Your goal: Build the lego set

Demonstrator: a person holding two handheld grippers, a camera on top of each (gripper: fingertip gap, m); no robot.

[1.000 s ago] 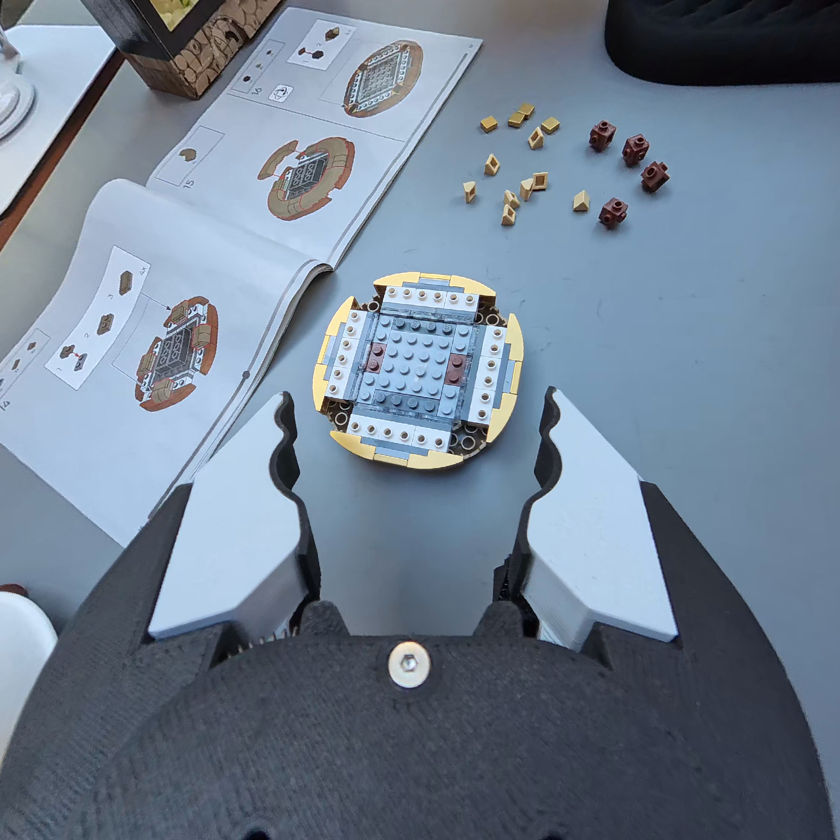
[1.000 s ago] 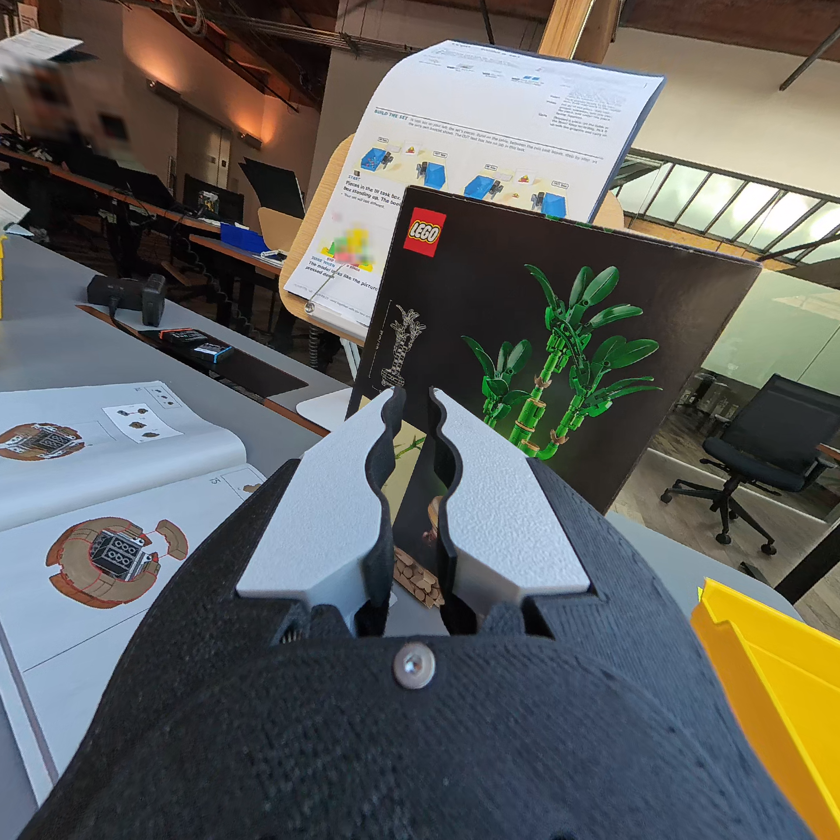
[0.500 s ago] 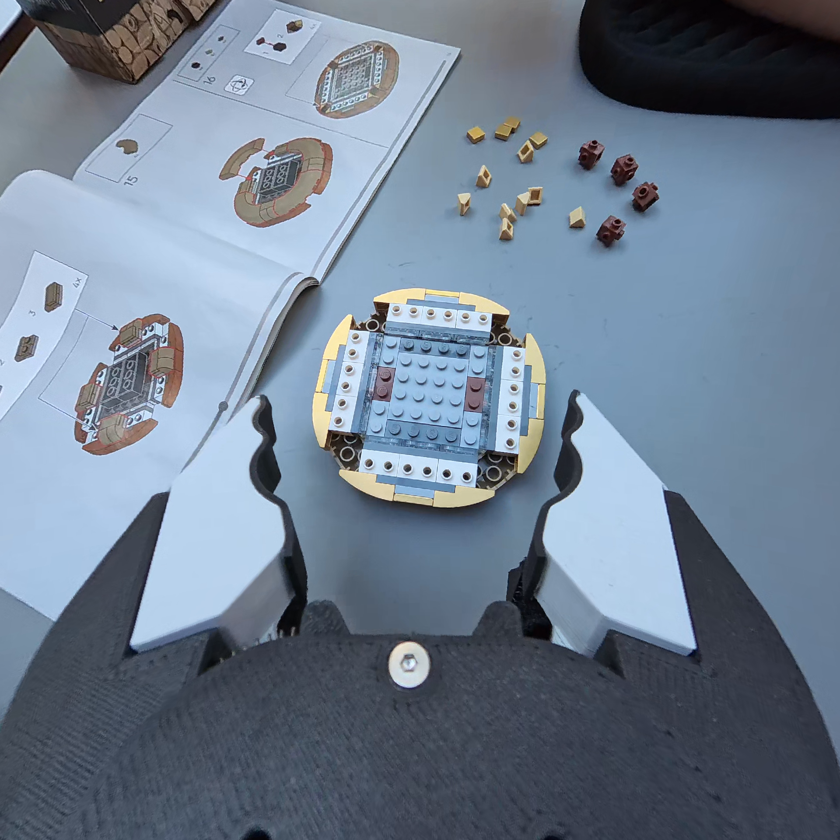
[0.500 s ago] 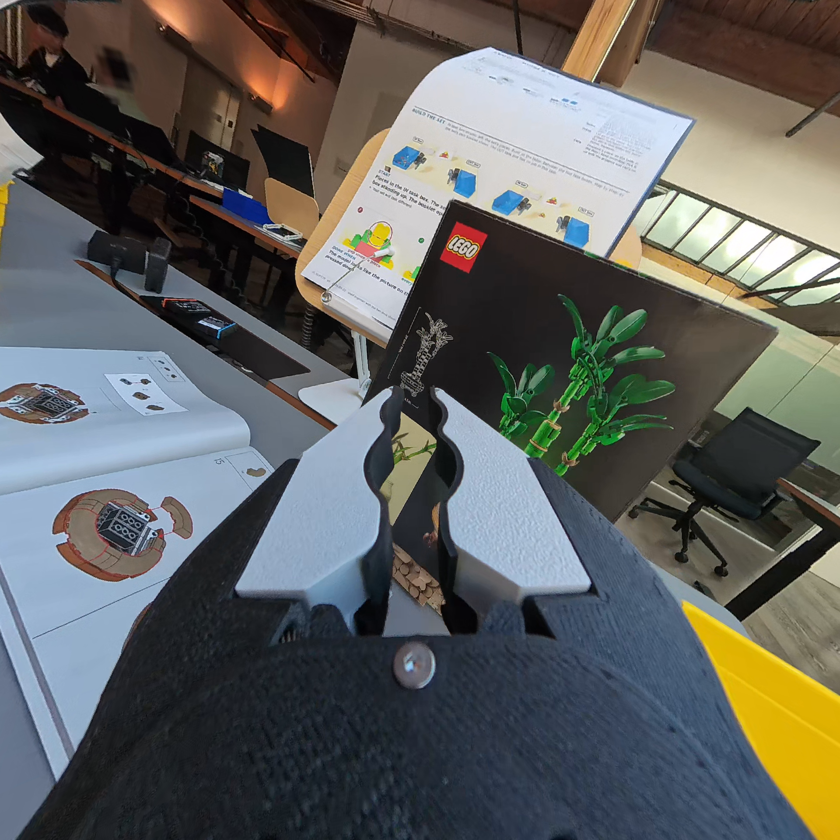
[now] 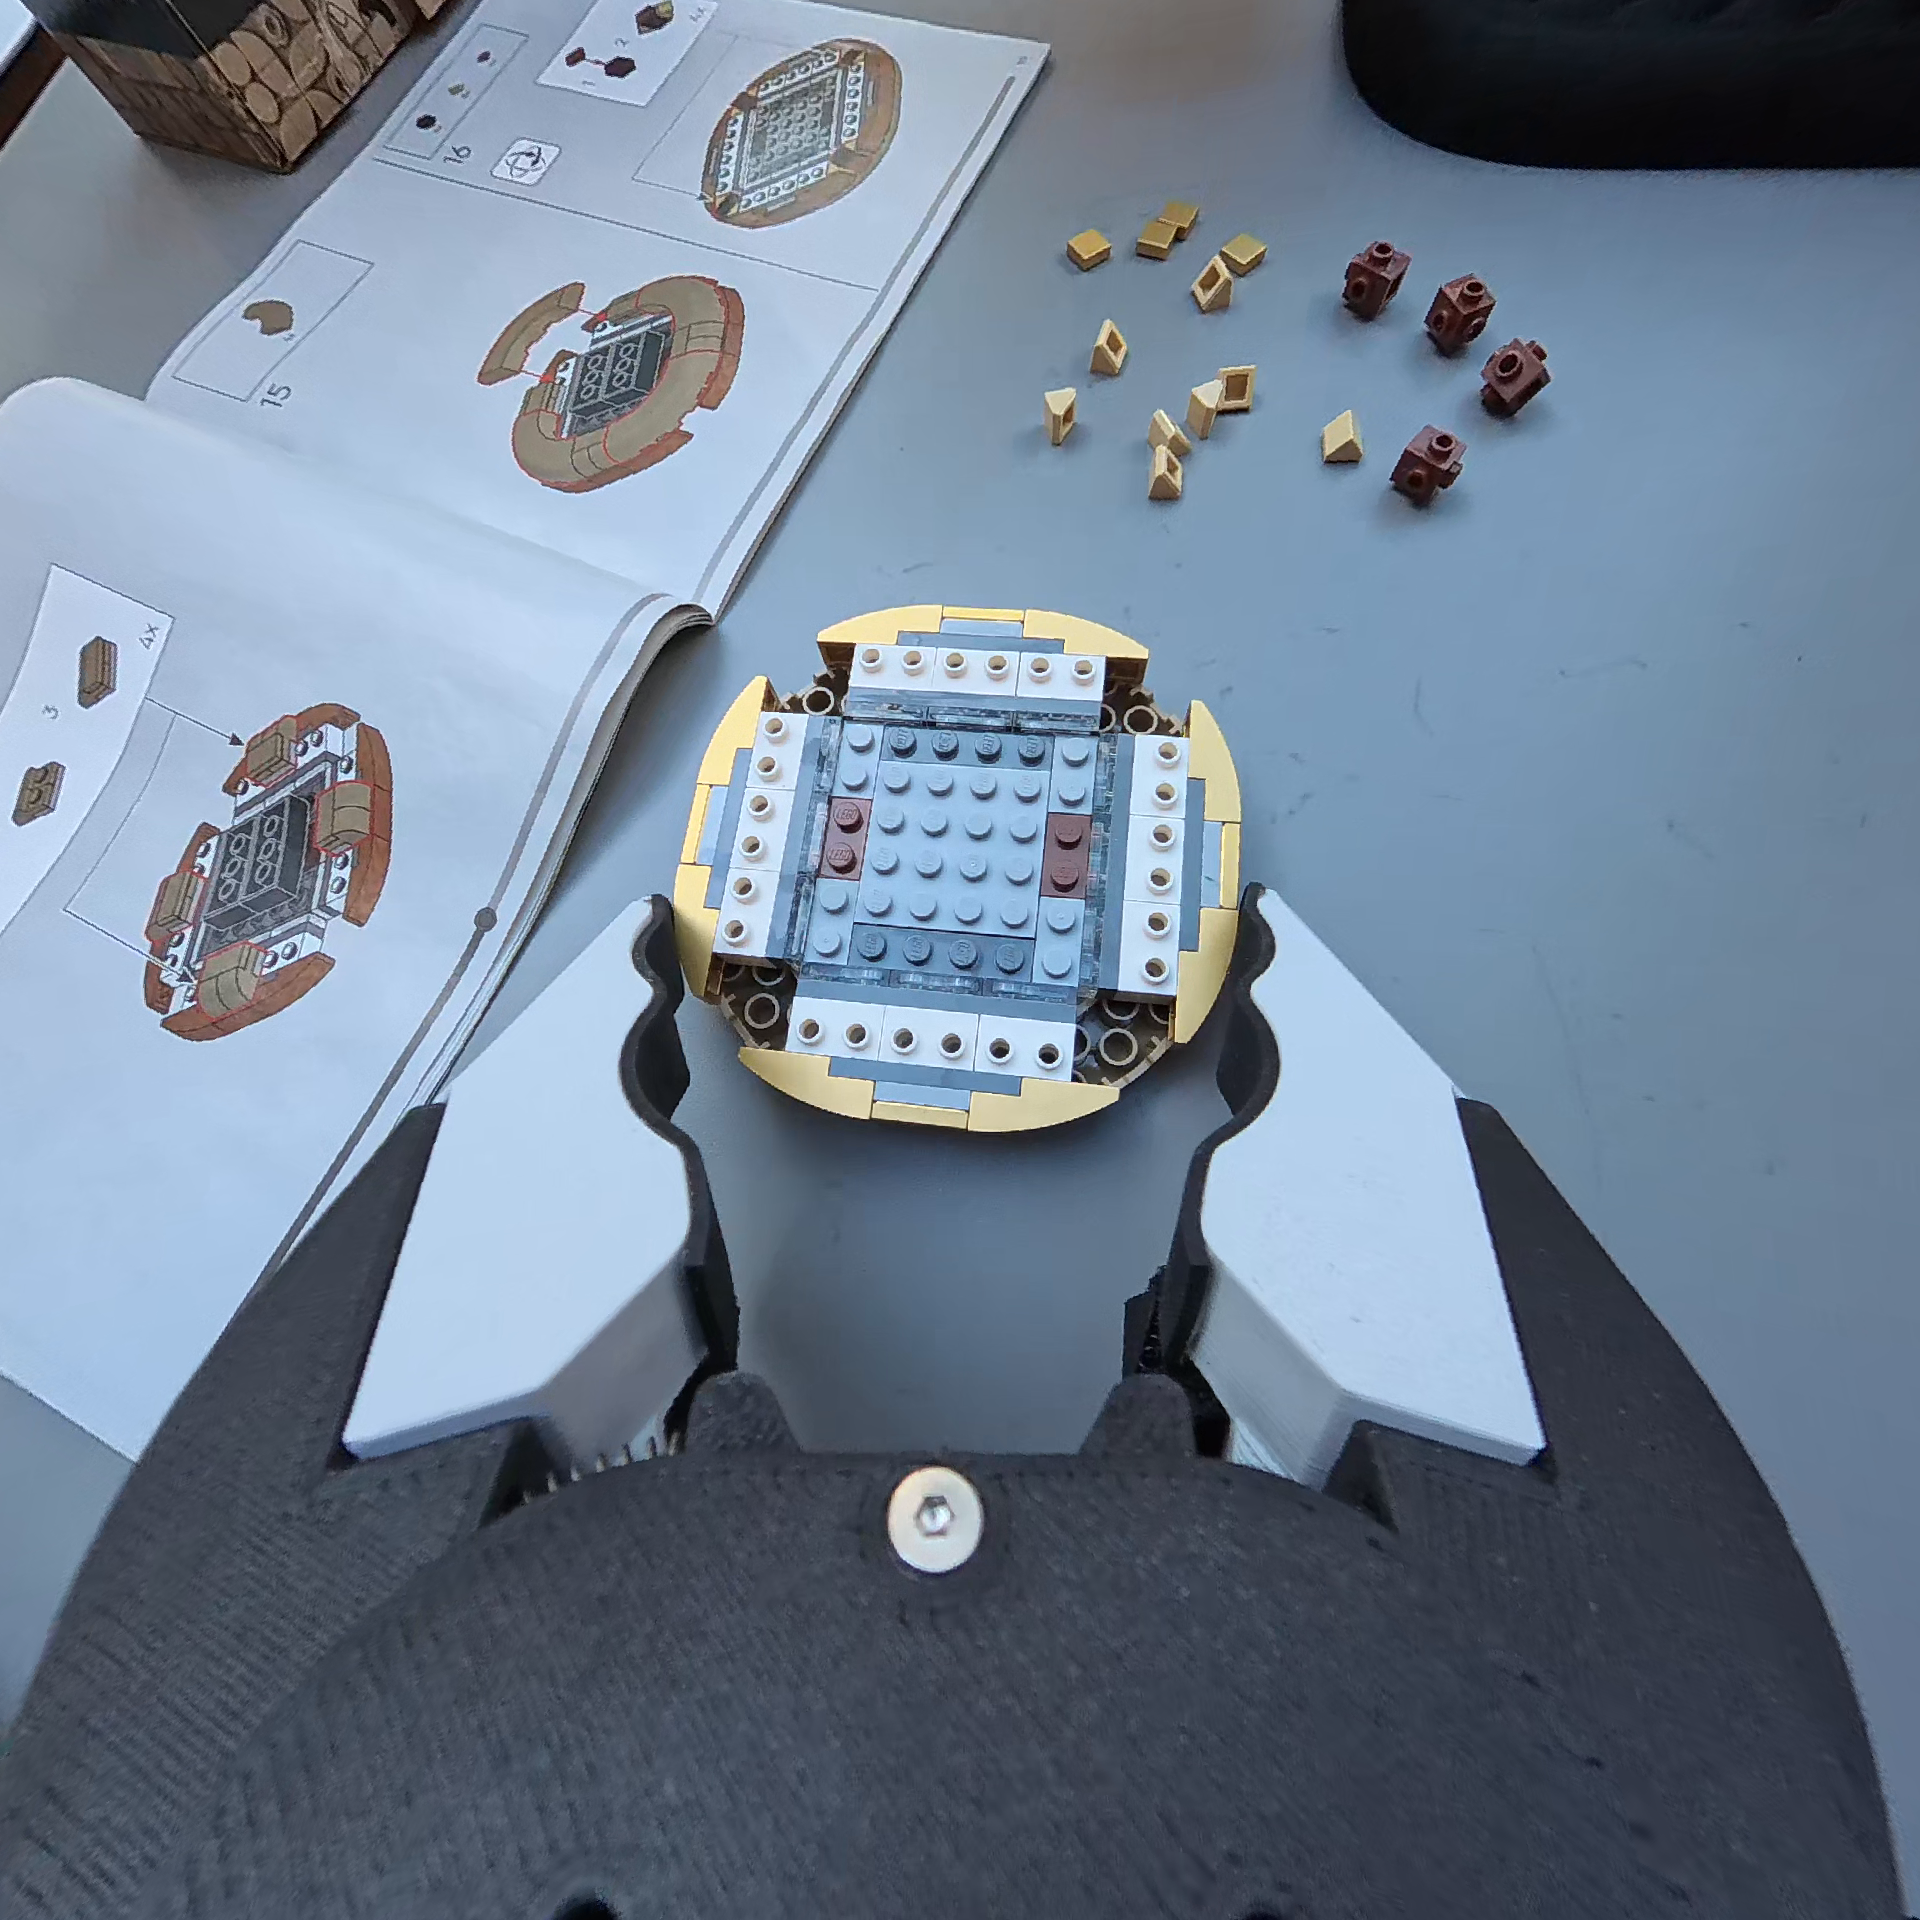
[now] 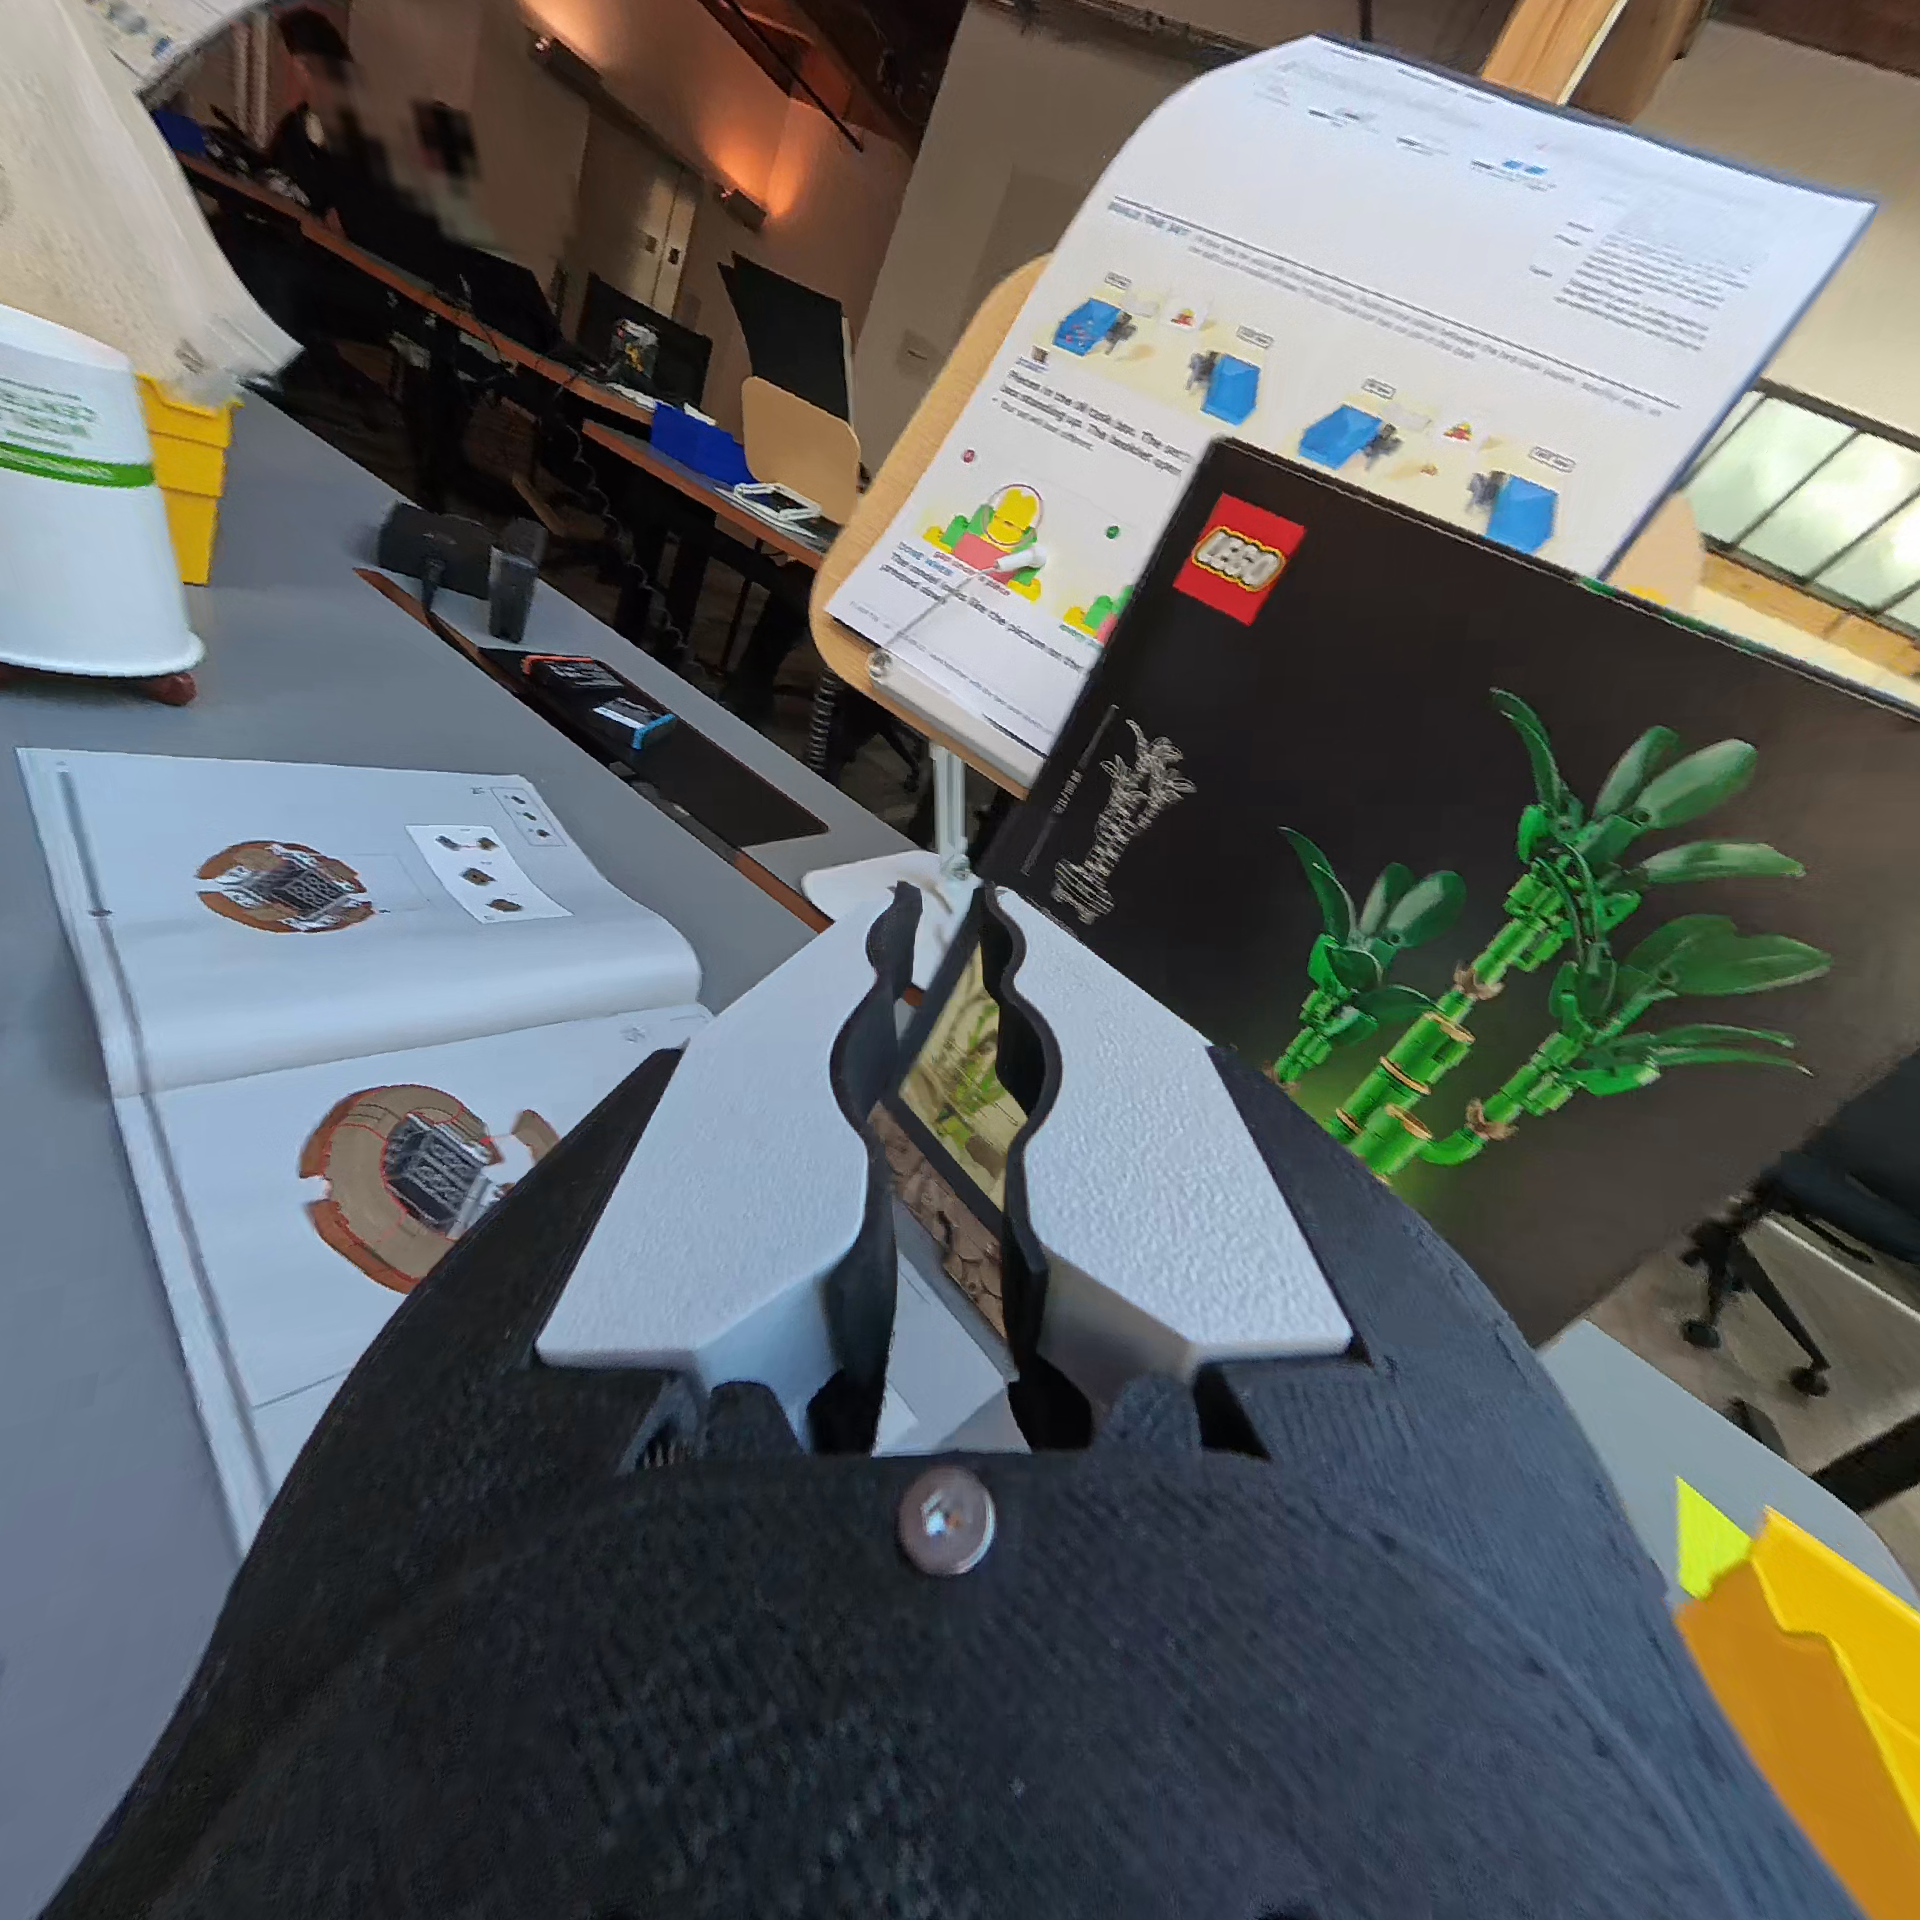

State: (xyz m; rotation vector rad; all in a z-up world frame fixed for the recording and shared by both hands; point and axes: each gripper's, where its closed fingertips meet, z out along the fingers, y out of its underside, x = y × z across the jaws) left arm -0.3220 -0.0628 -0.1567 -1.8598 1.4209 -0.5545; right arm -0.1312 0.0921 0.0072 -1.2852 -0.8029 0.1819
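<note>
Left wrist view shows the change plainly: over the last second the left gripper point(image 5: 951, 914) has come forward and down, so that its wide-spread fingers, which stood short of the round lego base point(image 5: 961, 868), now flank its near half, one tip just beside the gold rim on each side, with no firm squeeze visible yet. That base lies flat on the grey counter point(image 5: 1558, 831), just right of the open instruction booklet point(image 5: 436, 582), with the loose tan pieces point(image 5: 1169, 343) and four brown studded bricks point(image 5: 1444, 364) well apart at the far right. My reading is that the base is about to be clamped steady so parts can be pressed on, and closing evenly should matter, since a skewed pinch could slide the disc. Right wrist view has swung and blurred; the right gripper point(image 6: 945, 925) stays raised above the counter, its fingers nearly together and holding nothing, pointing toward the dark set box point(image 6: 1455, 831), so no piece is fetched yet
</note>
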